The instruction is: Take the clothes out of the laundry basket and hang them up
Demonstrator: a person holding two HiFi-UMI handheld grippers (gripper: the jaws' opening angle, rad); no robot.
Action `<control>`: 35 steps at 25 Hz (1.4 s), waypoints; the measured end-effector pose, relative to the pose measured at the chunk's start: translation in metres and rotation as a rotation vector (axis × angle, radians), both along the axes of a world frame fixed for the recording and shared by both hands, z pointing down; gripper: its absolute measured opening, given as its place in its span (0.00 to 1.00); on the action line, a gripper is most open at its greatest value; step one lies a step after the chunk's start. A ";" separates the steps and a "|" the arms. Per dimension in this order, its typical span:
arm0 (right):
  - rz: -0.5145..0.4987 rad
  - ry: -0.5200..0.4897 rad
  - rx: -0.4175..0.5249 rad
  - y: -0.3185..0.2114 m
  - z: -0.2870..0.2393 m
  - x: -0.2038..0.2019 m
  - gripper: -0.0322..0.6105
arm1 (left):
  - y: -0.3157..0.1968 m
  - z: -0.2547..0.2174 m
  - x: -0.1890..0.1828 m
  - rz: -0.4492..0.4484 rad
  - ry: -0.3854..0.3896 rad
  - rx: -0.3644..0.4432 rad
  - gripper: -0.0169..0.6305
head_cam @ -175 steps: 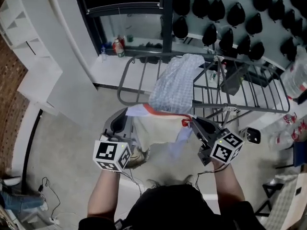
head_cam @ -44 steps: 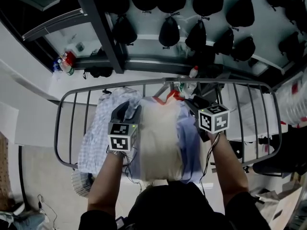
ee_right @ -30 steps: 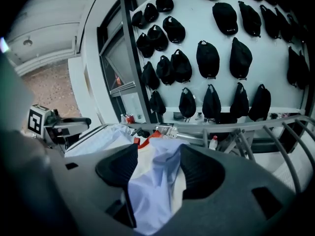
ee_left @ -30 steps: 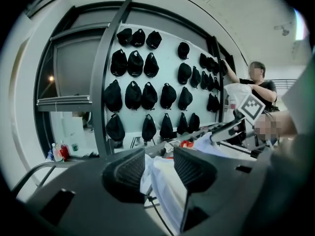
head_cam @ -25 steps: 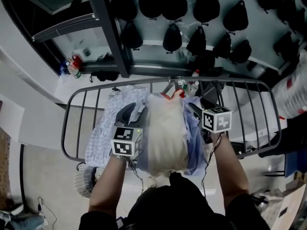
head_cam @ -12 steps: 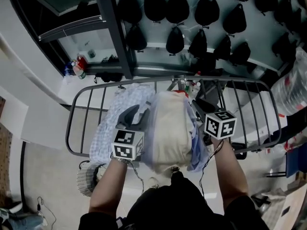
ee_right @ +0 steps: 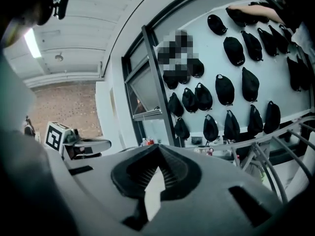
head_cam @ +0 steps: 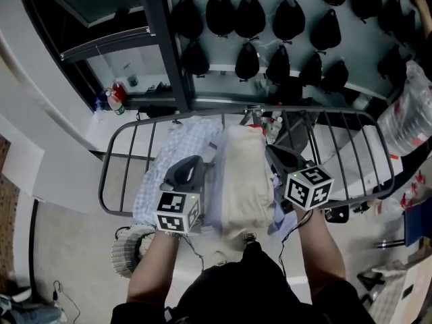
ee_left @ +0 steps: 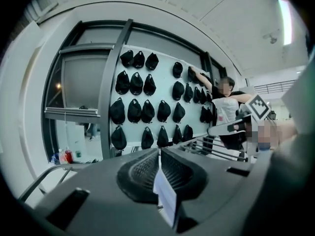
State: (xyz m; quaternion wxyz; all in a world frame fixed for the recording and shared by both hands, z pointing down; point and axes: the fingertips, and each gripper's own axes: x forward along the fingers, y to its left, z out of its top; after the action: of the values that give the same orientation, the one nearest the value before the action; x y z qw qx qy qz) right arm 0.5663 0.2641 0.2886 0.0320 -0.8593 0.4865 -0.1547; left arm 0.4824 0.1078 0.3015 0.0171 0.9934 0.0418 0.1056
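Note:
A cream garment (head_cam: 246,174) with lilac edges lies draped over the grey drying rack (head_cam: 108,181), beside a blue checked shirt (head_cam: 177,147). My left gripper (head_cam: 200,163) sits at the cream garment's left edge and my right gripper (head_cam: 270,151) at its right edge. Both have just been closing. In the left gripper view (ee_left: 160,151) and the right gripper view (ee_right: 158,149) the pads meet, with no cloth showing past the tips. Only a pale sliver shows behind them. The white laundry basket (head_cam: 128,248) stands on the floor under the rack's left side.
Rows of black caps (head_cam: 250,15) hang on the wall behind the rack. Bottles (head_cam: 113,101) stand on a ledge at the left, and a clear plastic bag (head_cam: 405,113) is at the right. In the left gripper view a person (ee_left: 224,107) reaches up to the caps.
Both grippers' jaws went from open to shut, and both drew back toward me and upward. The cream garment stays draped on the rack; seven seconds ago it hung between the grippers.

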 end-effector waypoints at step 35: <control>-0.455 -0.025 0.044 0.056 0.002 -0.168 0.06 | 0.093 0.010 -0.214 -0.454 -0.010 0.019 0.04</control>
State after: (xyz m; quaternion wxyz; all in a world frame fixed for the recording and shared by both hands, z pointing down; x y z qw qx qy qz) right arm 0.3986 0.3197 0.2909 0.0211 -0.7245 0.6706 -0.1577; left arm 0.2687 0.2010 0.3114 0.0312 0.9769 -0.1837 0.1042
